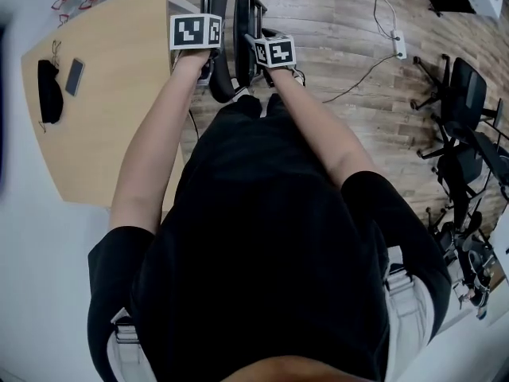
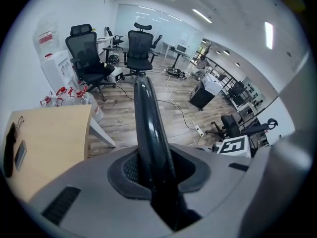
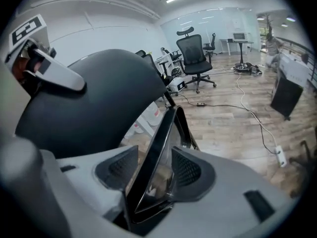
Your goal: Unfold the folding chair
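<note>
Head view: both grippers are on the folding chair (image 1: 224, 70), which stands on the wooden floor (image 1: 342, 22) in front of the person, just beside the corner of the desk (image 1: 119, 110).

The chair's black parts sit close together, edge-on to the camera. In the left gripper view, the left gripper (image 2: 153, 170) has its fingers (image 2: 130, 168) closed on a glossy black tube (image 2: 146, 113) of the chair frame, which runs up and away between them. In the right gripper view, the right gripper (image 3: 156, 175) has its fingers (image 3: 188, 170) clamped on a thin black frame edge (image 3: 161, 143), with a broad dark rounded panel (image 3: 94, 98) of the chair just to its left. A phone (image 1: 75, 76) lies on the desk, and office chairs (image 2: 138, 48) stand well apart across the room.
</note>
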The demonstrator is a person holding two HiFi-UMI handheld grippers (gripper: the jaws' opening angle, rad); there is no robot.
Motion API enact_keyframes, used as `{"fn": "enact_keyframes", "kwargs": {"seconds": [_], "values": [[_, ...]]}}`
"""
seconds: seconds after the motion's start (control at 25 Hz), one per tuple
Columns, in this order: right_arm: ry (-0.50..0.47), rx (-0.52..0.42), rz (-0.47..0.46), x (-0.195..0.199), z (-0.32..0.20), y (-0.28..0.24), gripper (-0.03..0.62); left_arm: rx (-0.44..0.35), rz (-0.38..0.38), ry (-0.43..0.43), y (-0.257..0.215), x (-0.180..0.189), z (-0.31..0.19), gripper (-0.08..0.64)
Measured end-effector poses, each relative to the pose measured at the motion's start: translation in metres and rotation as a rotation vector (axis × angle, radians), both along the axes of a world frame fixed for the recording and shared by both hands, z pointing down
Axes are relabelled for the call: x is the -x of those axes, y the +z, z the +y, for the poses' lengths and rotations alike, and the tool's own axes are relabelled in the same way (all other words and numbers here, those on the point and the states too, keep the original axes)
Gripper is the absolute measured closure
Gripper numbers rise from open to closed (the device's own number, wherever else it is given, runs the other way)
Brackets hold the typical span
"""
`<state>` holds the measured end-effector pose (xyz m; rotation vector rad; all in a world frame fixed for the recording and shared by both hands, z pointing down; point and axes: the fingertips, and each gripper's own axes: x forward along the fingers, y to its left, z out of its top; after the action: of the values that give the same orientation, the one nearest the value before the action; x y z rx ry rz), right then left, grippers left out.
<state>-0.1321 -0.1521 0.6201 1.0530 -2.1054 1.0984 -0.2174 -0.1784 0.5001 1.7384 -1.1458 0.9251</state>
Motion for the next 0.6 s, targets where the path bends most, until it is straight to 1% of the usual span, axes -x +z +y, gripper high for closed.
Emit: {"fn": "enact_keyframes", "kwargs": {"seconds": [0.12,0.28,0.52,0.6], "values": [[0.032,0.019,0.032,-0.011,-0.007,0.016,0.394,0.001,-0.012,0.007,-0.002,-0.016,-0.001,0.48],[0.063,0.039,0.034,-0.003,-0.018,0.036,0.388,0.0,-0.011,-0.012,0.0,-0.015,-0.002,0.482],[0.051,0.077,0.033,0.016,-0.026,0.058,0.334,-0.001,0.004,-0.036,0.0,-0.017,-0.003,0.483],[0.048,0.084,0.038,0.021,-0.029,0.065,0.328,0.0,0.005,-0.039,0.001,-0.017,-0.004,0.485]]}}
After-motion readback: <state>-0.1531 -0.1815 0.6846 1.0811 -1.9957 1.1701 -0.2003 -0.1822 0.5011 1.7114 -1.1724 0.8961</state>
